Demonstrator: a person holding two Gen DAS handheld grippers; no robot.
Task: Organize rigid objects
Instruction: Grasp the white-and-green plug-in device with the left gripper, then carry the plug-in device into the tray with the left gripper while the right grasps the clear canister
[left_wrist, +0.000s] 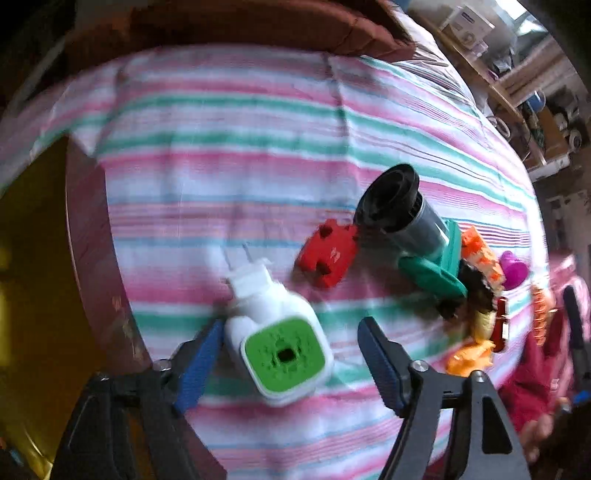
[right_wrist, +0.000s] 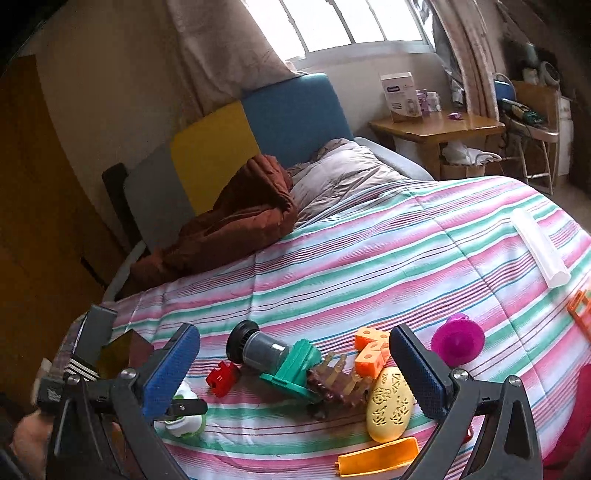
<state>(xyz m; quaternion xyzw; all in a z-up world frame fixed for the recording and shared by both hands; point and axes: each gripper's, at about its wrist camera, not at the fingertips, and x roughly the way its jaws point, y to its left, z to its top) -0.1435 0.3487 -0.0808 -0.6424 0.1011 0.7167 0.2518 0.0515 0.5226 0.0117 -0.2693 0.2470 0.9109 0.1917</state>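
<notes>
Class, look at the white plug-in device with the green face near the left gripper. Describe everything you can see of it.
The plug-in device is glossy white plastic with a rounded square green face that has a dark slot in the middle. Two thin metal prongs stick out of its narrower far end. It lies tilted on the striped bedspread, between the open fingers of the left gripper; contact cannot be told.

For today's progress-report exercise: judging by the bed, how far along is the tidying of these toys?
Done: nothing looks sorted yet; the red block, grey cylinder and yellow oval lie clustered on the striped bedspread.
In hand: the left tongs straddle the white-and-green plug-in, not visibly clamped.
Left: everything; the right tongs are open and empty.
</notes>
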